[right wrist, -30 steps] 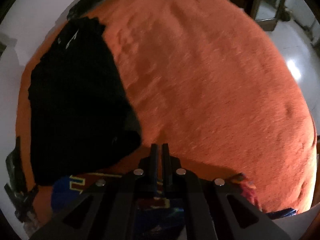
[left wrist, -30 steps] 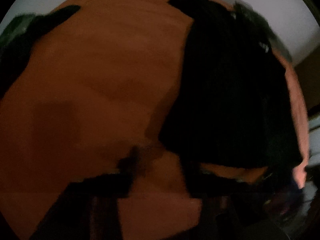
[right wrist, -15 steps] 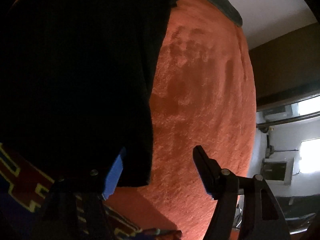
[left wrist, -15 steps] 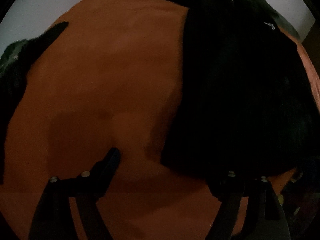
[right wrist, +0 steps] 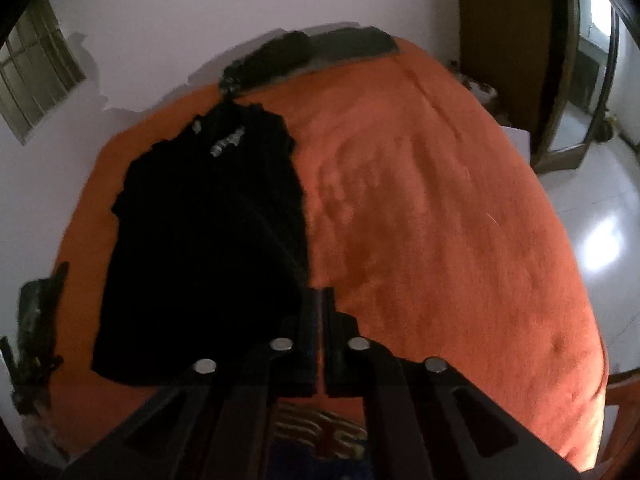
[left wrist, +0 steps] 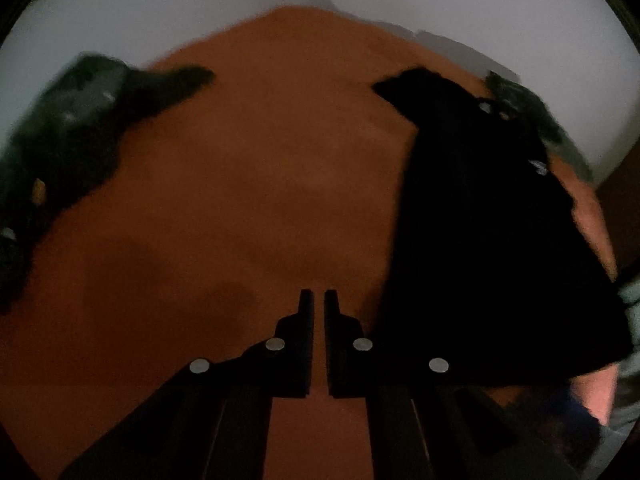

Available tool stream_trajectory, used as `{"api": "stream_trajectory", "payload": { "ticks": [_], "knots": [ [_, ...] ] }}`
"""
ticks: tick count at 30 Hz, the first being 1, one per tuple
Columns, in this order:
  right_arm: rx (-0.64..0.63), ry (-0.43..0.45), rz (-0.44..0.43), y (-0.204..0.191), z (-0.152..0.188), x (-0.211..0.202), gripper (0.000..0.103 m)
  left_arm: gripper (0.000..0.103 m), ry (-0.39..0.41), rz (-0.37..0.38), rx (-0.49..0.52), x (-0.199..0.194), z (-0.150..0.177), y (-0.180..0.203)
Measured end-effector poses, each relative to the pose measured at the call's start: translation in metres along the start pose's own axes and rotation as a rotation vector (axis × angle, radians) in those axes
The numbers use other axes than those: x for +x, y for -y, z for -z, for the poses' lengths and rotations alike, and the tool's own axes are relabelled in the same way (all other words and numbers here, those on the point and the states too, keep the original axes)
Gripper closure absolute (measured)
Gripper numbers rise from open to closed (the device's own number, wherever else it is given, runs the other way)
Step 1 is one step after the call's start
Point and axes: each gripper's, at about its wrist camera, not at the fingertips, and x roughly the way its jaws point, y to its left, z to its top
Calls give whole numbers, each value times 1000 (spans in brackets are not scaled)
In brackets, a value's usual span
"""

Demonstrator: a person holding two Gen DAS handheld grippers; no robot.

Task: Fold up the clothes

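Note:
A black garment (right wrist: 208, 240) lies flat on the orange bed cover (right wrist: 440, 220), folded into a long strip with its collar label at the far end. In the left wrist view the black garment (left wrist: 500, 240) fills the right side. My left gripper (left wrist: 318, 300) hovers over bare cover just left of the garment's lower corner, jaws closing to a thin slit with nothing between them. My right gripper (right wrist: 322, 300) hangs at the garment's lower right edge, jaws closing tight together. No cloth shows between its fingertips.
Dark green clothes (left wrist: 60, 140) lie at the bed's left side, and more dark clothes (right wrist: 304, 56) against the wall at the bed's far edge. A patterned blue, red and yellow cloth (right wrist: 320, 428) shows under the right gripper. A person's arm (left wrist: 592, 392) is low right. A door (right wrist: 512, 40) and white floor (right wrist: 600, 240) lie right.
Half a second ago both grippers stood open low at the garment's near hem. Both jaws have come together and both hands have lifted, so more of the bed shows.

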Motion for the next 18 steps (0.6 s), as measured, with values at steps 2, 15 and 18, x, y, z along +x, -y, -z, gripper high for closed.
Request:
{"api": "stream_trajectory", "payload": {
  "ticks": [2, 15, 18],
  "knots": [
    [-9, -3, 49, 5, 7, -1, 103, 78, -33, -6, 106, 18, 10, 35],
    [-36, -117, -17, 2, 7, 25, 103, 39, -68, -241, 589, 65, 44, 81],
    [-20, -138, -22, 5, 9, 28, 103, 39, -82, -211, 661, 64, 45, 88]
  ]
}}
